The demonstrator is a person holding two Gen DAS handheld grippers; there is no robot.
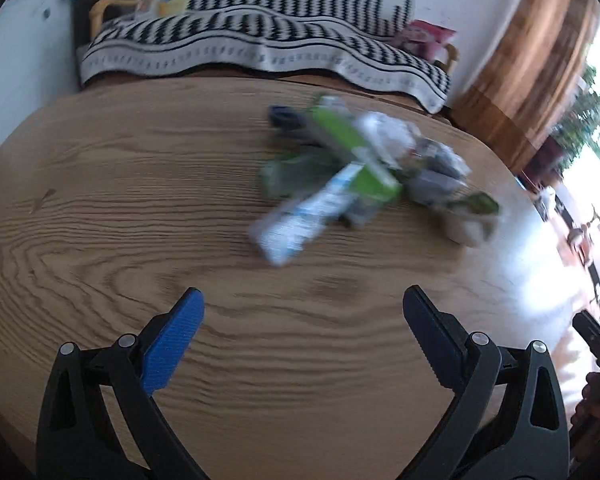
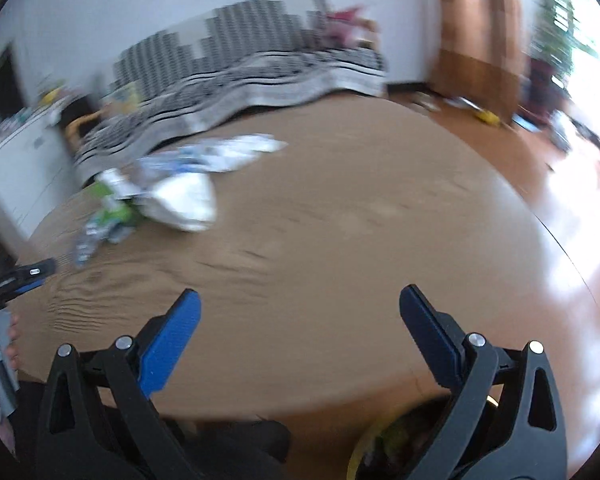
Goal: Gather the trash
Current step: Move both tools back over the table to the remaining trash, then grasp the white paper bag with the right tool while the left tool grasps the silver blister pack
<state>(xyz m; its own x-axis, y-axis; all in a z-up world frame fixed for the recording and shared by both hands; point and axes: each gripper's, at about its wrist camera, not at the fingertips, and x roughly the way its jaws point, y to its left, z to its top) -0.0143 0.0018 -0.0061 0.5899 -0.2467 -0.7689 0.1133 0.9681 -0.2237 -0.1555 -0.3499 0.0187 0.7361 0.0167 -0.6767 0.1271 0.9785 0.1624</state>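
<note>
Two grippers are in view and neither has hold of anything: the left gripper (image 1: 302, 300) stands with its jaws spread wide over bare wood, and the right gripper (image 2: 300, 300) is likewise wide apart and empty. Trash lies in one loose heap on the wooden table (image 1: 100, 200), ahead and to the right of the left gripper and well apart from its fingertips. Identifiable in the heap, allowing for motion blur, are a green carton (image 1: 356, 156), a white and blue wrapper (image 1: 300, 220) lying nearest the gripper, crumpled clear plastic (image 1: 432, 164) and a small dark blue item (image 1: 284, 116) at the far edge. From the right wrist view the same heap sits at the far left, a white crumpled wrapper (image 2: 184, 200) foremost. A yellow-rimmed container (image 2: 384, 448) shows below the near table edge; it may be the bin, though this cannot be confirmed. Assessment: the task stands at the approach stage, with nothing yet collected. Next move, in my judgement, calls for advancing the left gripper to the nearest wrapper and closing squarely across it; thin film may slip or drag neighbouring pieces.
</note>
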